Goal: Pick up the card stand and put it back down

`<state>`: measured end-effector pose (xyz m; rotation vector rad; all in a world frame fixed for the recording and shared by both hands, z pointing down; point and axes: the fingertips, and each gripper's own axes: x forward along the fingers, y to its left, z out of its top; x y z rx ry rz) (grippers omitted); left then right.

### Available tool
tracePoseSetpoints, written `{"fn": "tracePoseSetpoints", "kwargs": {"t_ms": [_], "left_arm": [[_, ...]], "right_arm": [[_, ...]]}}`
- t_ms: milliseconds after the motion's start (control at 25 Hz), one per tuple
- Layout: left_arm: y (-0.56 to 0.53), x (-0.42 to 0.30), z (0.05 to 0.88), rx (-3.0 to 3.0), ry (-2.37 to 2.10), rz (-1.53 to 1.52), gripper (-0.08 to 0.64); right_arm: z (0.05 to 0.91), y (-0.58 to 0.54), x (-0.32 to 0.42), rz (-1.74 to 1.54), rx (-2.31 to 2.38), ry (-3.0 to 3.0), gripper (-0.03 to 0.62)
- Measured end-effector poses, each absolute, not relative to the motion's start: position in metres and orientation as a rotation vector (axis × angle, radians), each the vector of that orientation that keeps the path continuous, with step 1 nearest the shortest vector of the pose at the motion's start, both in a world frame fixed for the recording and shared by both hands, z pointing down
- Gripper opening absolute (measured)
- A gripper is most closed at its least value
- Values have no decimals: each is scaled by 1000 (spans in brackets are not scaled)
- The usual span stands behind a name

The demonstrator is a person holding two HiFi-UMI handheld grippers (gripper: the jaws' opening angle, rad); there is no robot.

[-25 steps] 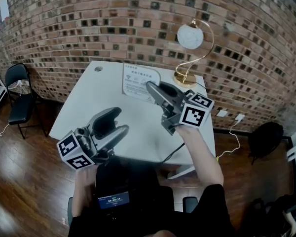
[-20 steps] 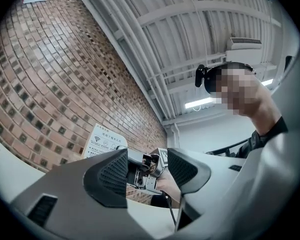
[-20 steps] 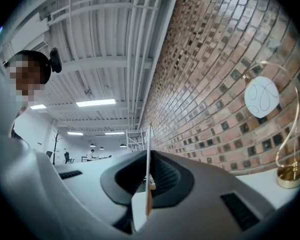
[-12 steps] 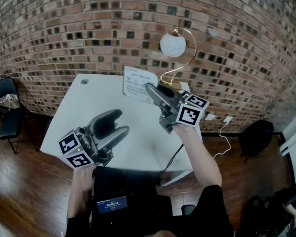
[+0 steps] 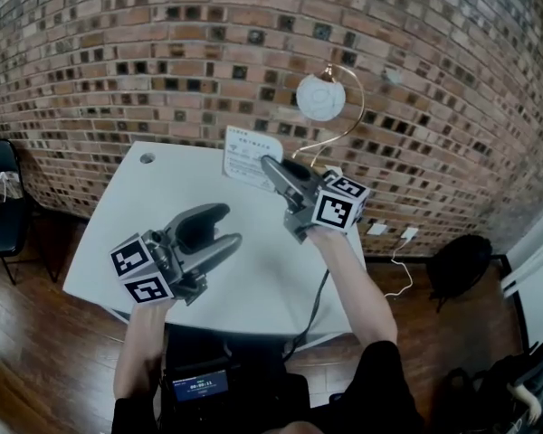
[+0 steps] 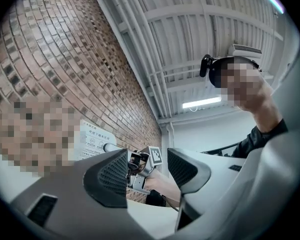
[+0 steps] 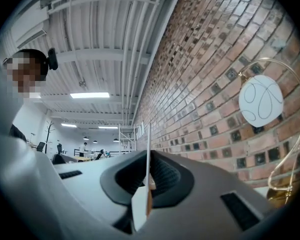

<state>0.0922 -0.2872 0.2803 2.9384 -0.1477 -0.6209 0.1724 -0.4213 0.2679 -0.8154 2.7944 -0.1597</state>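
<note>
Right gripper (image 5: 270, 165) is clamped on the card stand's (image 5: 252, 156) thin edge at the table's (image 5: 154, 215) 12 o'clock, left gripper (image 5: 226, 225) wide and empty; this marginal pinch risks the stand swivelling or tipping at set-down.

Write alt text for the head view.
The right gripper is shut on the card stand at the far side of a white table. The left gripper is open and empty nearer the person; a globe lamp stands before a brick wall.
</note>
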Motion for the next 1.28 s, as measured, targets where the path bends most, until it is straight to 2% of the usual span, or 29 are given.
{"fn": "tracePoseSetpoints", "kwargs": {"t_ms": [1280], "left_arm": [[-432, 116, 343, 2875, -142, -458, 242]], "right_arm": [[339, -577, 185, -165, -905, 2817, 29]]}}
